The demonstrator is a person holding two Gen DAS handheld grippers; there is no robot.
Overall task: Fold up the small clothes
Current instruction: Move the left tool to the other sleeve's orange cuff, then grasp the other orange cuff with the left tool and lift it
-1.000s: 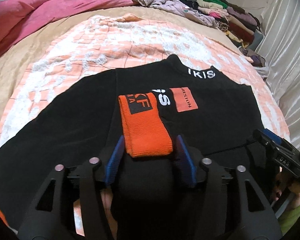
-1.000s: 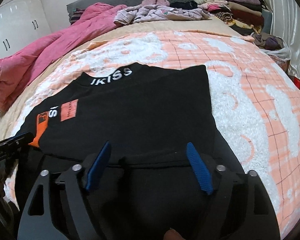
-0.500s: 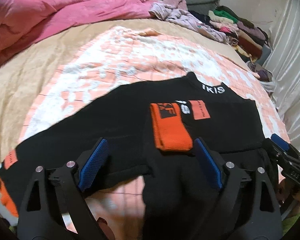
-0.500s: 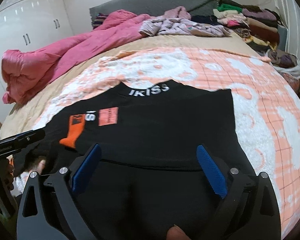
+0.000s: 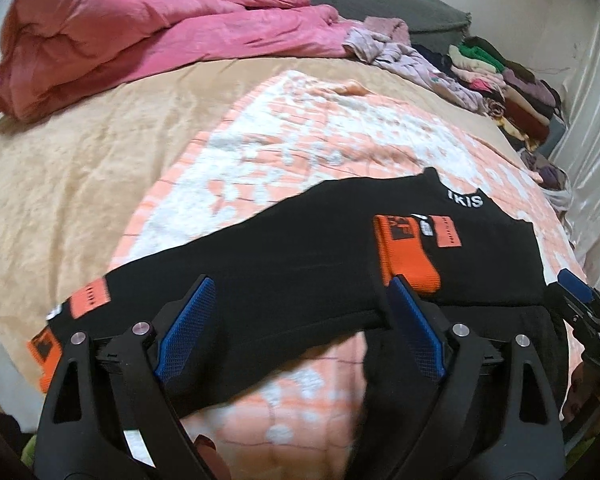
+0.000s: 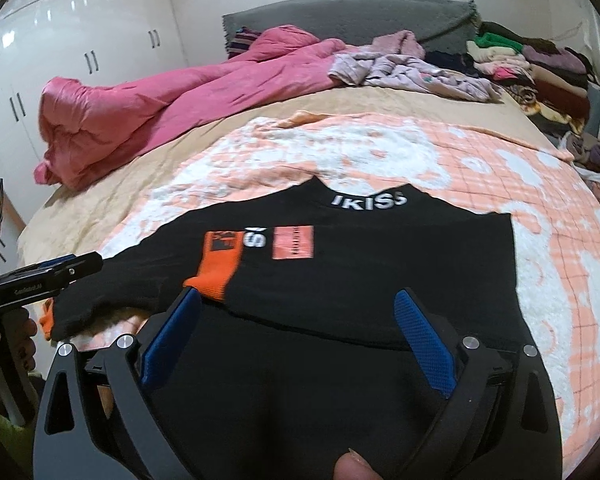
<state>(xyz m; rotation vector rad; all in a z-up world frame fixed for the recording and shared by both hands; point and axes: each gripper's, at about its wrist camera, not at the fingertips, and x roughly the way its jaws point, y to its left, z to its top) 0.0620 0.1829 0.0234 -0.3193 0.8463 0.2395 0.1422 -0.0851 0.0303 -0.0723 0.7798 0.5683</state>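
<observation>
Both grippers have pulled back and up from the black sweater (image 6: 380,272) since the earlier frames, and their blue pads, then set closer together, now stand wide apart. Left gripper (image 5: 300,332) hangs released above the sweater's near edge, nothing pressed between its pads; the fabric lies below them. Right gripper (image 6: 300,340) is likewise released, its jaws spread over the sweater's lower body, gripping nothing.

Using the sweater as the landmark: it lies flat on the peach-and-white blanket (image 6: 520,184), which spreads out from under it on the far and right sides. 1 sleeve is folded across the chest, its orange cuff (image 5: 410,256) resting just beside the orange patch (image 6: 293,242) on the front. White lettering (image 6: 369,201) marks the collar at the sweater's far edge. The other sleeve stretches out left, its orange cuff (image 5: 44,354) near the bed's edge. Well beyond the sweater sits a crumpled pink duvet (image 5: 140,36), and far to its right a stack of folded clothes (image 6: 540,68). A fingertip (image 6: 350,466) shows below the right gripper.
</observation>
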